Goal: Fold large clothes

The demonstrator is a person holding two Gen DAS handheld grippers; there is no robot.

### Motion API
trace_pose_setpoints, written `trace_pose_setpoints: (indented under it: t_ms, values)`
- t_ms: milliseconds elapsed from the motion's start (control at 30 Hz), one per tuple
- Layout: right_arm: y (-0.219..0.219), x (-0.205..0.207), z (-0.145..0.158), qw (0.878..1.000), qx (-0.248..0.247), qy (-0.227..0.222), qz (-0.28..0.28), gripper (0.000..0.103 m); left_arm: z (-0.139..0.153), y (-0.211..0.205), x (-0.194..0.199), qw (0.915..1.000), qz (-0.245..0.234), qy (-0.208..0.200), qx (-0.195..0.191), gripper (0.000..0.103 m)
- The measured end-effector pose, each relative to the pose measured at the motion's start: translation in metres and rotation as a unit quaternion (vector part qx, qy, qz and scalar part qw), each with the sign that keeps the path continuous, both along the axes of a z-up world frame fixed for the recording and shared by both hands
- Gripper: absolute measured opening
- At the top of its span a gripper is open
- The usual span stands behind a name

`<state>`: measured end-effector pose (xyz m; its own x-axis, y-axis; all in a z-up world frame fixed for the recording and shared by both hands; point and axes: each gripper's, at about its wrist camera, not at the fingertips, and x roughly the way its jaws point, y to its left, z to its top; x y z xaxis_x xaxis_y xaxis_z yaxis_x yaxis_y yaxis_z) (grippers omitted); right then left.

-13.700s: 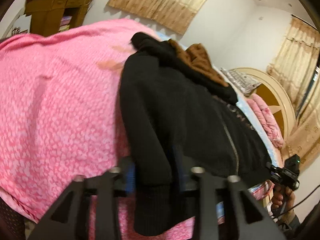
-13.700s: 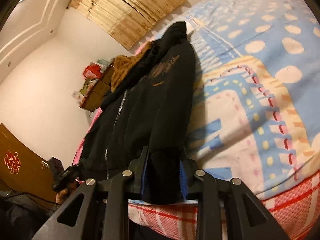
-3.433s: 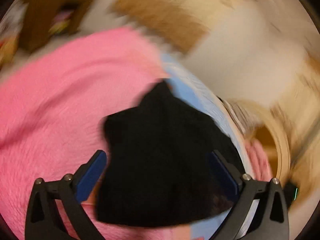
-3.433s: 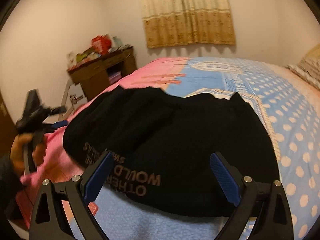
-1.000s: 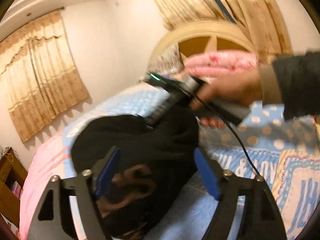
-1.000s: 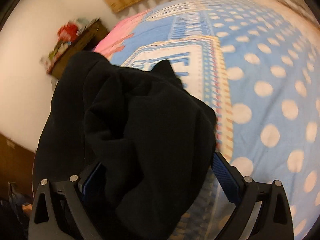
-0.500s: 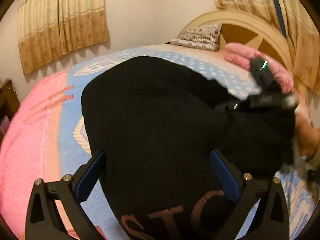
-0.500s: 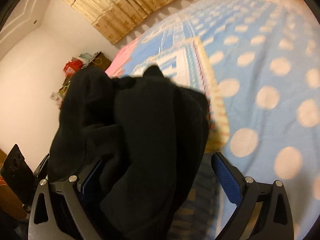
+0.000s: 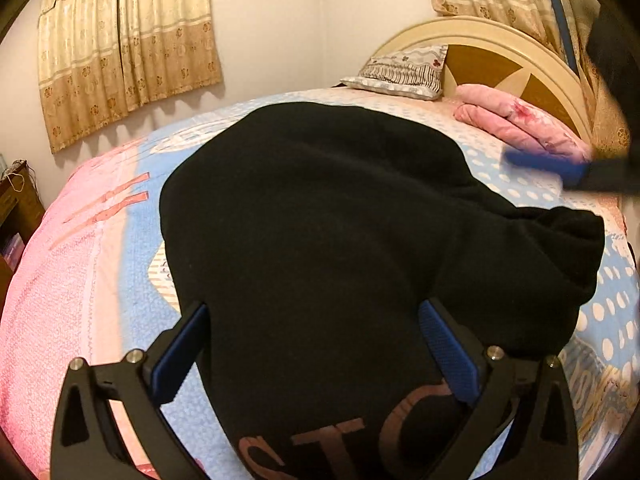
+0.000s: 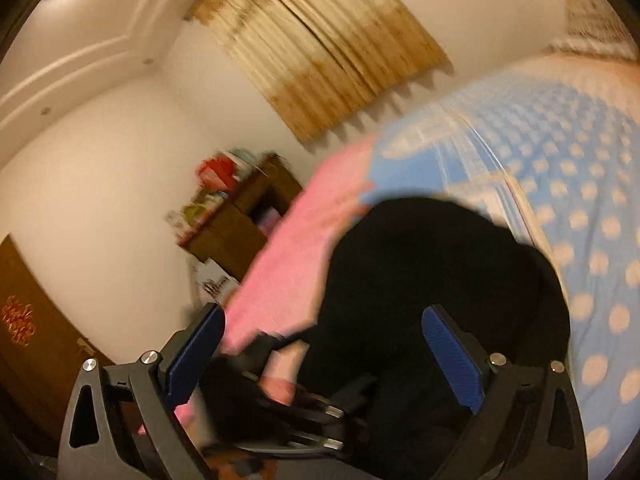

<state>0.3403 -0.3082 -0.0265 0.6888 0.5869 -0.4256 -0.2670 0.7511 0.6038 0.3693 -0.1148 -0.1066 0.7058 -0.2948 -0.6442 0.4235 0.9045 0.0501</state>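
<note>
A black hooded jacket (image 9: 320,216) lies folded in a heap on the bed (image 9: 80,280), with brown letters near my end. My left gripper (image 9: 314,344) is open, its blue pads either side of the jacket's near edge, holding nothing. A blue fingertip of the right gripper (image 9: 544,162) shows blurred at the right edge of the left wrist view. In the blurred right wrist view the right gripper (image 10: 322,354) is open and empty above the jacket (image 10: 432,280), with the left gripper (image 10: 280,408) below it.
The bed has a pink cover (image 9: 48,264) on the left and a blue dotted blanket (image 9: 612,320) on the right. A pillow (image 9: 400,70), a folded pink quilt (image 9: 520,124) and a headboard (image 9: 500,52) are at the far end. A wooden cabinet (image 10: 240,216) stands by the wall.
The right gripper has lifted away from the jacket and swung up and left, now blurred. The left gripper stays open over the jacket's near edge.
</note>
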Motion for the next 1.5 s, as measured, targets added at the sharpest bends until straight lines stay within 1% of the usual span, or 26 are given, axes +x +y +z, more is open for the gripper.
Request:
trace_pose_setpoints:
  t_ms: [67, 100, 200, 267, 300, 367, 433, 467, 500, 533, 567, 633, 700, 733, 767, 833, 900, 967, 1067, 1167, 1200, 1233, 1300, 1367, 1433, 1500]
  values:
    - [-0.010, 0.005, -0.022, 0.999, 0.013, 0.032, -0.017, 0.094, 0.000, 0.002, -0.001, 1.0000, -0.001, -0.002, -0.001, 0.103]
    - [-0.016, 0.008, -0.033, 0.999, 0.008, 0.039, -0.029, 0.092, 0.000, 0.002, -0.001, 1.0000, -0.002, -0.004, -0.001, 0.103]
    - [-0.037, 0.016, -0.065, 0.995, -0.044, 0.071, -0.059, 0.081, 0.000, 0.004, -0.001, 1.0000, -0.004, -0.005, -0.004, 0.103]
    - [-0.047, 0.022, -0.083, 0.994, -0.044, 0.078, -0.063, 0.080, 0.002, 0.004, -0.003, 1.0000, -0.007, -0.006, -0.003, 0.103]
    - [-0.053, 0.020, -0.087, 0.995, -0.034, 0.075, -0.060, 0.080, 0.004, 0.004, -0.006, 0.9999, -0.011, -0.009, -0.001, 0.103]
    - [-0.053, 0.020, -0.089, 0.995, -0.030, 0.069, -0.061, 0.080, 0.012, 0.012, -0.011, 0.9994, -0.019, -0.023, -0.015, 0.103]
    - [-0.049, 0.019, -0.088, 0.995, -0.047, 0.062, -0.056, 0.080, 0.022, 0.029, -0.014, 0.9979, -0.022, -0.044, -0.043, 0.103]
    - [-0.050, 0.019, -0.089, 0.996, -0.048, 0.061, -0.052, 0.080, 0.024, 0.038, -0.012, 0.9972, -0.015, -0.043, -0.059, 0.103]
    - [-0.052, 0.019, -0.089, 0.996, -0.045, 0.060, -0.047, 0.080, 0.025, 0.050, -0.007, 0.9963, -0.002, -0.037, -0.078, 0.103]
    - [-0.054, 0.022, -0.092, 0.996, -0.045, 0.059, -0.045, 0.080, 0.025, 0.065, 0.000, 0.9935, 0.013, -0.025, -0.110, 0.103]
    - [-0.055, 0.023, -0.095, 0.996, -0.043, 0.059, -0.042, 0.080, 0.023, 0.071, 0.005, 0.9919, 0.018, -0.011, -0.125, 0.103]
    - [-0.057, 0.026, -0.101, 0.997, -0.038, 0.061, -0.038, 0.080, 0.014, 0.072, 0.013, 0.9898, 0.010, 0.028, -0.139, 0.103]
    - [-0.059, 0.026, -0.104, 0.997, -0.035, 0.055, -0.037, 0.080, 0.004, 0.068, 0.017, 0.9862, -0.014, 0.062, -0.153, 0.103]
    - [-0.059, 0.025, -0.105, 0.997, -0.036, 0.051, -0.038, 0.080, -0.005, 0.064, 0.022, 0.9845, -0.015, 0.088, -0.151, 0.103]
    - [-0.058, 0.024, -0.106, 0.997, -0.040, 0.047, -0.038, 0.080, -0.010, 0.064, 0.026, 0.9826, -0.008, 0.099, -0.157, 0.103]
    - [-0.056, 0.021, -0.107, 0.997, -0.048, 0.037, -0.039, 0.080, -0.015, 0.062, 0.029, 0.9836, -0.003, 0.102, -0.149, 0.103]
    - [-0.055, 0.018, -0.109, 0.997, -0.051, 0.031, -0.042, 0.080, -0.017, 0.056, 0.024, 0.9879, -0.006, 0.086, -0.129, 0.103]
    - [-0.053, 0.009, -0.109, 0.997, -0.055, 0.029, -0.044, 0.080, -0.022, 0.055, 0.022, 0.9892, -0.001, 0.075, -0.126, 0.103]
    - [-0.051, 0.012, -0.102, 0.996, -0.067, 0.037, -0.045, 0.080, -0.019, 0.054, 0.024, 0.9883, 0.007, 0.082, -0.129, 0.103]
    - [-0.049, 0.007, -0.066, 0.992, -0.093, 0.034, -0.078, 0.080, -0.017, 0.051, 0.026, 0.9890, 0.013, 0.086, -0.120, 0.103]
    - [-0.048, 0.003, -0.053, 0.989, -0.107, 0.024, -0.101, 0.080, -0.017, 0.049, 0.027, 0.9893, 0.013, 0.087, -0.117, 0.103]
    - [-0.044, -0.005, -0.030, 0.984, -0.124, -0.001, -0.127, 0.081, -0.017, 0.049, 0.028, 0.9890, 0.013, 0.088, -0.118, 0.103]
    - [-0.030, -0.015, 0.005, 0.982, -0.131, -0.044, -0.132, 0.081, -0.018, 0.050, 0.029, 0.9891, 0.012, 0.086, -0.119, 0.103]
    - [-0.010, -0.017, 0.030, 0.981, -0.131, -0.075, -0.118, 0.081, -0.019, 0.049, 0.029, 0.9890, 0.013, 0.084, -0.121, 0.103]
    - [0.010, -0.007, 0.038, 0.986, -0.121, -0.073, -0.091, 0.081, -0.018, 0.048, 0.029, 0.9895, 0.015, 0.082, -0.118, 0.103]
    - [0.027, 0.020, 0.021, 0.990, -0.122, -0.031, -0.067, 0.081, -0.014, 0.050, 0.028, 0.9894, 0.017, 0.083, -0.118, 0.103]
